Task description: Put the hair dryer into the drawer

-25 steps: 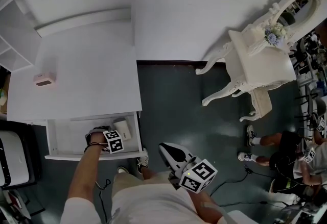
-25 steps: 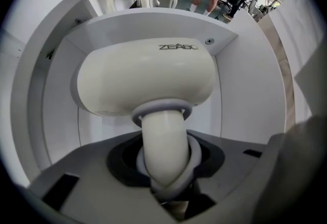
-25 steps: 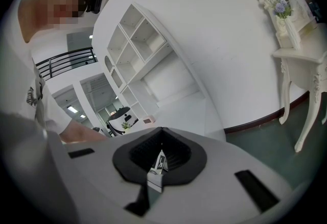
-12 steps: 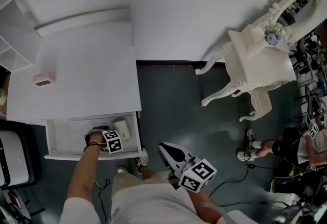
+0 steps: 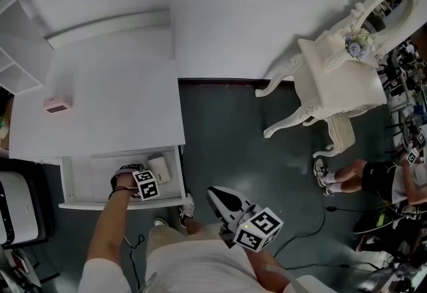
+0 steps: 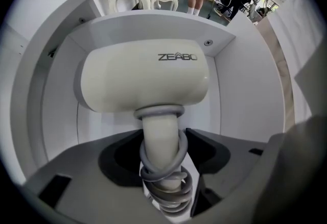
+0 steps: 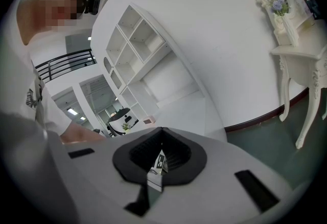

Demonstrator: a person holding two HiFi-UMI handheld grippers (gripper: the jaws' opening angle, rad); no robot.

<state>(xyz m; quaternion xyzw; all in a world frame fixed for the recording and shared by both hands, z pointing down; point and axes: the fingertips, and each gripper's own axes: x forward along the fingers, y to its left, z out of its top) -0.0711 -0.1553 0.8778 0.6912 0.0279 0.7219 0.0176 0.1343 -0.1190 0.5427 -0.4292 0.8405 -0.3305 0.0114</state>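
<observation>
Cream plastic hair dryer (image 6: 145, 77) lay inside the open white drawer (image 5: 80, 178) under the bench's front edge, its head close to the drawer's right wall. The left hand-held gripper (image 6: 162, 167) pointed straight down into the drawer. Its jaws had just been opening and stood wide either side of the cord-wrapped handle, seemingly no longer pinching it. This was likely a release, since the dryer already rested on the drawer floor. The right hand-held gripper (image 7: 157, 164) hung back near the person's waist, jaws drawn together and empty, probably kept clear of the drawer.
</observation>
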